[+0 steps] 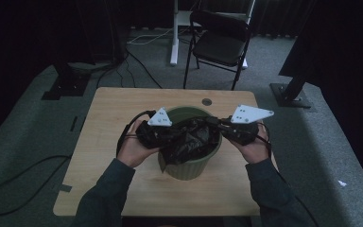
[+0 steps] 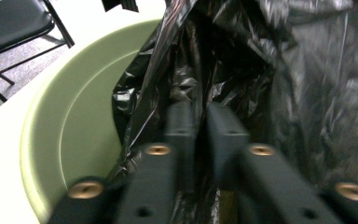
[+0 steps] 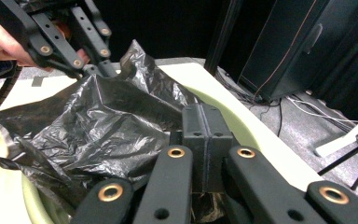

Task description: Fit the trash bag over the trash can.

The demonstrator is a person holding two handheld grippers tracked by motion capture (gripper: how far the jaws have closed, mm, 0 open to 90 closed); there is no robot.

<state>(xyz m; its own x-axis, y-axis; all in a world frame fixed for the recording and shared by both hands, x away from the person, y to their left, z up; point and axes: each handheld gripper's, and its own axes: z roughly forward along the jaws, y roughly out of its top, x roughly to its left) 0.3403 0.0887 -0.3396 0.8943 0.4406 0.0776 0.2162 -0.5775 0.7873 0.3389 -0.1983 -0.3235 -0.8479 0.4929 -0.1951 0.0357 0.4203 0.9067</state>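
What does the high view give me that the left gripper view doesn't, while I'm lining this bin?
High view alone: both hands, the right gripper, the whole wooden table and the bin's ribbed outer wall. Left gripper view alone: close up, the left gripper with its jaws nearly together on a fold of the black bag. Shared: the green bin, the bag inside it, and the folding chair beyond.

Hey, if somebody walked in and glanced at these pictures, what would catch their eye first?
Probably the crumpled black plastic bag bunched in the mouth of the green bin at the middle of the wooden table. The left gripper and the right gripper each pinch its film from opposite sides. Behind the table, a black folding chair stands on the carpet.
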